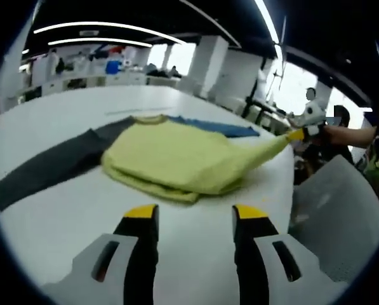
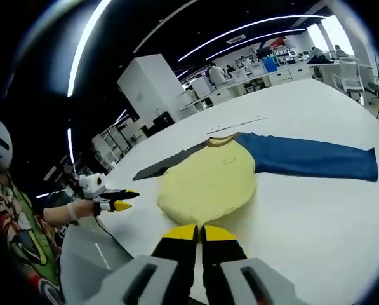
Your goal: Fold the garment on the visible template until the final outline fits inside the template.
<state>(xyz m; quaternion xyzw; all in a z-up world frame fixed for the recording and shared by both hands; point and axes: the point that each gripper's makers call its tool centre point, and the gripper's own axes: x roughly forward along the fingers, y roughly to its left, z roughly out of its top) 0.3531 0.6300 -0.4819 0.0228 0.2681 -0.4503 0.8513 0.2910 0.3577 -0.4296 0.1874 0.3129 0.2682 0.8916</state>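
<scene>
Garment [image 1: 176, 159] lies on the white table [image 1: 62, 216] in the left gripper view: yellow body folded over itself, a dark grey sleeve stretched out to the left, a strip of blue sleeve showing at the far side. Left gripper [image 1: 195, 213] sits near the camera, jaws well apart with bare table between the yellow tips, short of the garment's near edge. At the right, the right gripper [image 1: 298, 134] pinches the drawn-out yellow corner of the garment, pulled taut past the table edge.

Right gripper view: right gripper [image 2: 199, 232] has its jaws closed together on the near edge of the yellow body [image 2: 208, 181]. Blue sleeve lies out to the right, grey sleeve to the far left. Left gripper [image 2: 126, 199] hovers at the left, off the garment; whether its tips are parted cannot be told here.
</scene>
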